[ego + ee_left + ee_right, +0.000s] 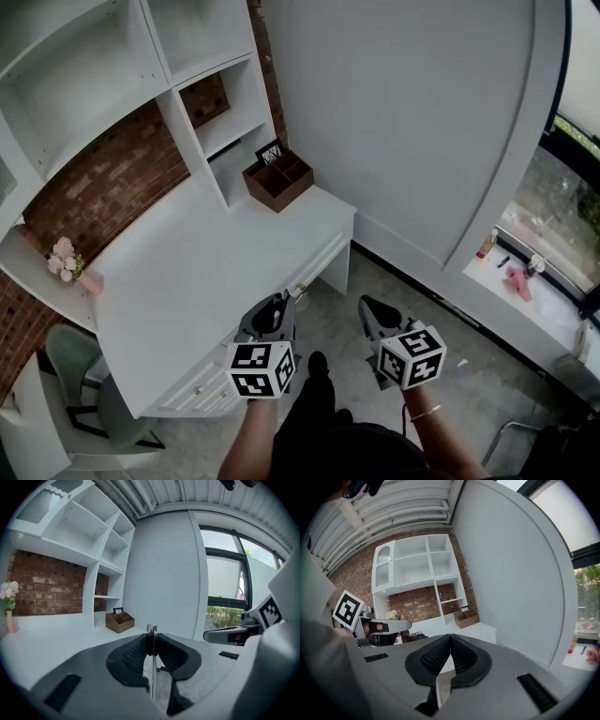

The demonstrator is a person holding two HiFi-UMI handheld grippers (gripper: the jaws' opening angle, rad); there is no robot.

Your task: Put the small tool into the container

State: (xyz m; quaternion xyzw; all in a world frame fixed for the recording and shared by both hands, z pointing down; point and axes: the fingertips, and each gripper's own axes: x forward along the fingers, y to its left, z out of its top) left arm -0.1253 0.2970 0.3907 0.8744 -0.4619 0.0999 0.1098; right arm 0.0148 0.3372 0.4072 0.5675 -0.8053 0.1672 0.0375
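Left gripper view: my left claw (152,641) is clamped on the small tool (152,629), a thin metal strip. The container (119,622) sits at the desk's (51,637) far corner, so carrying the tool there comes next, I judge. My right claw (450,641) is closed and empty.

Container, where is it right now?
Head view, upper centre: the brown wooden container sits at the far end of the white desk, beside the shelf unit upright, with a small picture frame just behind it.
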